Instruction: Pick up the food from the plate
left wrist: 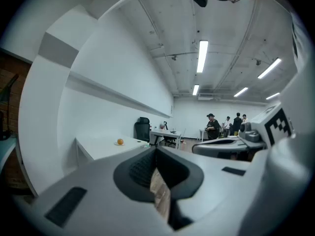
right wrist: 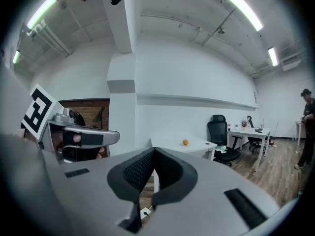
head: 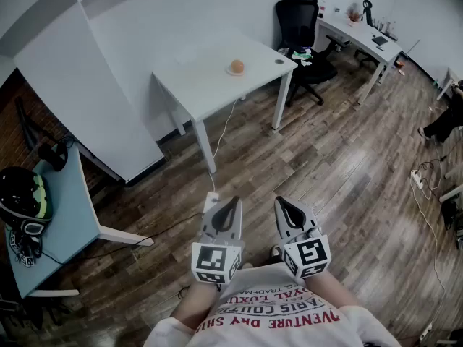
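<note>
An orange round food item (head: 237,66) sits on a small plate (head: 230,71) on a white table (head: 210,78), far ahead across the wooden floor. The food (left wrist: 120,141) shows small and distant in the left gripper view, and the same food (right wrist: 185,142) appears far off in the right gripper view. My left gripper (head: 229,202) and right gripper (head: 282,203) are held side by side close to my body, both shut with nothing between the jaws. Both point roughly level toward the table.
A black office chair (head: 302,20) stands right of the table, with a second desk (head: 359,33) beyond it. A light-blue table (head: 61,215) with a helmet (head: 23,194) stands at the left. A cable (head: 221,136) trails on the floor. Several people (left wrist: 231,124) stand at the room's far end.
</note>
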